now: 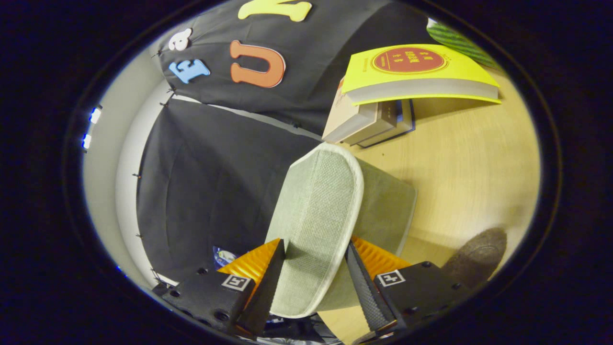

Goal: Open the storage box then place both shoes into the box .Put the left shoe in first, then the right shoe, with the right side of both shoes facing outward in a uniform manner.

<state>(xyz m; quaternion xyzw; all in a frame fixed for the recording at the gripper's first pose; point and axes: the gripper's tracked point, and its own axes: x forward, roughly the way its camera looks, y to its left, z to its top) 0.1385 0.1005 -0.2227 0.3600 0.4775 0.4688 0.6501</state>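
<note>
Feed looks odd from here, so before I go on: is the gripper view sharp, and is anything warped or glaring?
Gripper view: fisheye bends the table edge and the book stack; the box lid between the gripper fingers is sharp, weave visible; the grey shoe is soft; no glare; warm, even light.

A yellow-covered book (421,72) is laid atop a stack of books (368,122) at the far side of the wooden table (474,163), beside a green striped item (455,40)

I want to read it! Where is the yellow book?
In the gripper view, the yellow book lies on top of a stack of books on the wooden table, beyond the green box lid between the gripper's fingers.
</note>
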